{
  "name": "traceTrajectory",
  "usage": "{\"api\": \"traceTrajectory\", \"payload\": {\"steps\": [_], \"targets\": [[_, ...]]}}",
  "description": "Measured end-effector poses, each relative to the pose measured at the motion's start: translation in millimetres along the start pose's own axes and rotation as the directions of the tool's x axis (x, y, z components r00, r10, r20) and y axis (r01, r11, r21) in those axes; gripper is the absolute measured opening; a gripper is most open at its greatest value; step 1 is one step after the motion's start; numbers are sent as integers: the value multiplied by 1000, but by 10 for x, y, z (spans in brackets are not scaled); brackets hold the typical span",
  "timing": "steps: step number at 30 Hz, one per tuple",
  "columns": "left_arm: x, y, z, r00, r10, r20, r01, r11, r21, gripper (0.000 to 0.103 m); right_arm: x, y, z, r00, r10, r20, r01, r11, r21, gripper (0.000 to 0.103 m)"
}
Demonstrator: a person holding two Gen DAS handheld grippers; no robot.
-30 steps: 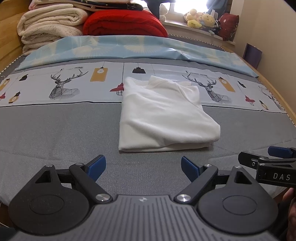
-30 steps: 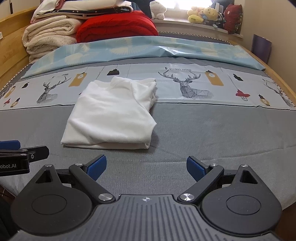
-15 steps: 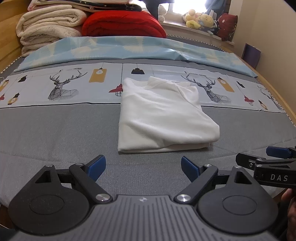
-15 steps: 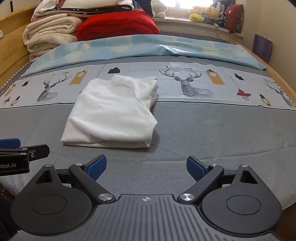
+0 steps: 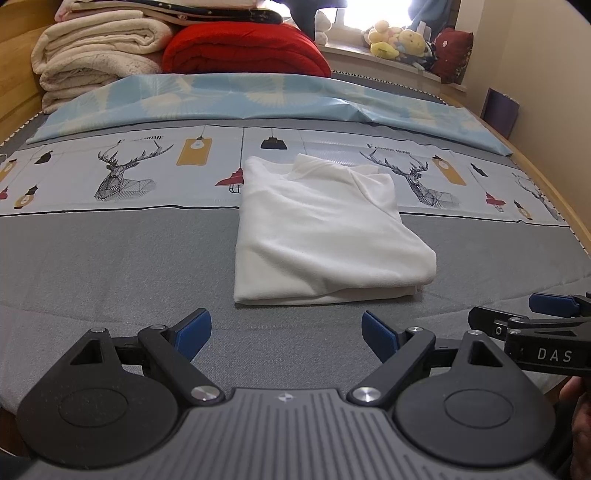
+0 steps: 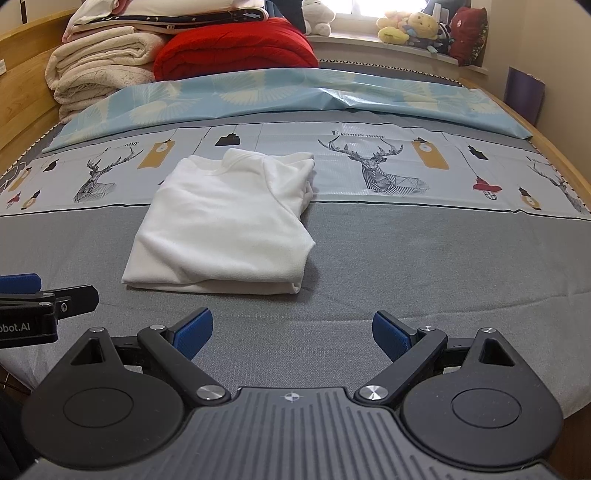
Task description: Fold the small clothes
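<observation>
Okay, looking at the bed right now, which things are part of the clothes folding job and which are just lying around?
Part of the job:
folded white top
left hand-held gripper, open
right hand-held gripper, open

Just lying about:
red quilt
cream blankets
blue leaf-print sheet
plush toys

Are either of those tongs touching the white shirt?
Apart. Both wrist views show grey bedspread between the open left tongs, right tongs and shirt.

I'm in a home bedroom, working on a bed (image 5: 110, 266) with deer-print bedding. Folded blankets (image 6: 99, 66) and a red quilt (image 5: 243, 51) stack at its head. Plush toys (image 6: 410, 24) line the windowsill.
</observation>
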State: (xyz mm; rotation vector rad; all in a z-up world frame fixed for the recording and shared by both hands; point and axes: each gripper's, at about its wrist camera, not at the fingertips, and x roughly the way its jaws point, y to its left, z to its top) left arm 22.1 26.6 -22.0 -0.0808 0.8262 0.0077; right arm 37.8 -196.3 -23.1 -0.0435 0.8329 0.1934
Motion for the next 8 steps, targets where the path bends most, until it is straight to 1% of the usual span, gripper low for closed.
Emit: {"api": "traceTrajectory", "payload": {"steps": [8], "targets": [[0, -1, 0, 1000, 1, -1, -1, 1000, -1, 92, 2, 1, -3, 1000, 1, -1, -1, 1000, 2, 94]]}}
